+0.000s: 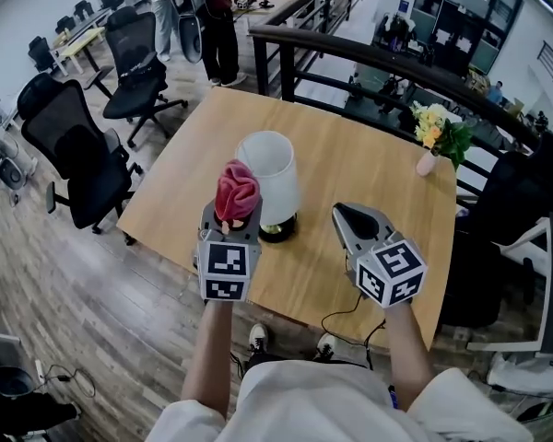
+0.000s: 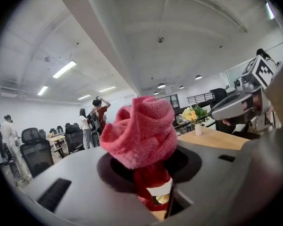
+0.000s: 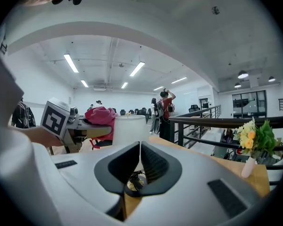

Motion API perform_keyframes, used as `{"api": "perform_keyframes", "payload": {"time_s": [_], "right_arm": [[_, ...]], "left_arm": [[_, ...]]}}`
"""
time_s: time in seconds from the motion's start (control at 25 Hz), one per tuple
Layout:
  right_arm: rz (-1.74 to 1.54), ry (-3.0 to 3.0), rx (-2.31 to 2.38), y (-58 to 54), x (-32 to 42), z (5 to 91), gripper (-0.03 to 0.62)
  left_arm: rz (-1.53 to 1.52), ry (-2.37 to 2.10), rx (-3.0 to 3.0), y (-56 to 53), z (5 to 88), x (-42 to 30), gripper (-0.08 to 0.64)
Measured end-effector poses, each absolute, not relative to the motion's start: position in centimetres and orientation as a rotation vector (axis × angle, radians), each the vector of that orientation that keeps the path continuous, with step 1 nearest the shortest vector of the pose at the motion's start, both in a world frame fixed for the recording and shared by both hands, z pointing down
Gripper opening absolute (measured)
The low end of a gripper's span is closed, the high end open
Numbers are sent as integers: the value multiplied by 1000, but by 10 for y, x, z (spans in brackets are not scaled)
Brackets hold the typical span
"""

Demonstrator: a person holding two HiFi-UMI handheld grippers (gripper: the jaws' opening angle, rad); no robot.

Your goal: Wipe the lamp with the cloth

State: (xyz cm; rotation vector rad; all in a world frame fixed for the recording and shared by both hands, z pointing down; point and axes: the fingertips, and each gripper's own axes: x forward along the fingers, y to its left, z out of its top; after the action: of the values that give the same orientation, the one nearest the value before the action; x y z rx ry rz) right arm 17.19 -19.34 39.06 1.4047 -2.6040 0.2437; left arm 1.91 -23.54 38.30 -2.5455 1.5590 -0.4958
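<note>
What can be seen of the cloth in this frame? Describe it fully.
The cloth is a pinkish-red terry towel, bunched into a rounded wad of soft folds. The left gripper is shut on its lower part, so the wad bulges above the jaws, held over the wooden table. It sits at the left side of the white lamp shade; contact with the shade cannot be confirmed.

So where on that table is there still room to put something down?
Most of the table is bare: the whole far left stretch behind the lamp, and the middle between lamp and flower vase. It's crowded only at the near edge, where the left gripper with the cloth and the right gripper flank the lamp.
</note>
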Motion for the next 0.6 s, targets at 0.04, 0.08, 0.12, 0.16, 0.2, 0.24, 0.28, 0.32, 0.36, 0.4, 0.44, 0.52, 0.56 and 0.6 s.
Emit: {"api": "perform_keyframes", "payload": {"time_s": [0.04, 0.08, 0.12, 0.16, 0.2, 0.24, 0.28, 0.32, 0.36, 0.4, 0.44, 0.52, 0.56, 0.6], "right_arm": [[243, -2612, 1393, -192, 176, 391, 20], [242, -2620, 1380, -192, 181, 392, 20], [244, -2628, 1369, -191, 185, 392, 19], [246, -2636, 1359, -190, 190, 393, 20], [248, -2644, 1349, -190, 194, 394, 20], [249, -2651, 1336, -189, 198, 394, 20], [249, -2657, 1319, -188, 201, 395, 20], [247, -2662, 1300, -187, 204, 397, 20], [243, -2666, 1282, -186, 206, 398, 20], [237, -2669, 1266, -184, 208, 399, 20], [230, -2671, 1253, -181, 211, 399, 20], [216, -2678, 1229, -177, 215, 400, 20], [213, -2682, 1218, -174, 217, 400, 20], [213, -2685, 1208, -172, 220, 401, 20]], "left_arm": [[-500, 1579, -2535, -234, 382, 21, 170], [-503, 1598, -2523, -232, 382, 24, 170], [-507, 1615, -2512, -230, 381, 27, 170], [-510, 1630, -2502, -228, 381, 31, 170], [-513, 1643, -2491, -225, 380, 35, 170], [-516, 1656, -2481, -223, 380, 39, 170], [-518, 1669, -2473, -221, 381, 44, 170], [-521, 1682, -2468, -218, 382, 49, 170], [-526, 1692, -2465, -216, 383, 54, 170], [-534, 1697, -2464, -215, 385, 60, 170], [-541, 1700, -2463, -214, 386, 65, 170], [-553, 1701, -2466, -214, 388, 76, 170], [-558, 1700, -2469, -214, 388, 81, 170], [-562, 1698, -2473, -215, 389, 86, 170]]}}
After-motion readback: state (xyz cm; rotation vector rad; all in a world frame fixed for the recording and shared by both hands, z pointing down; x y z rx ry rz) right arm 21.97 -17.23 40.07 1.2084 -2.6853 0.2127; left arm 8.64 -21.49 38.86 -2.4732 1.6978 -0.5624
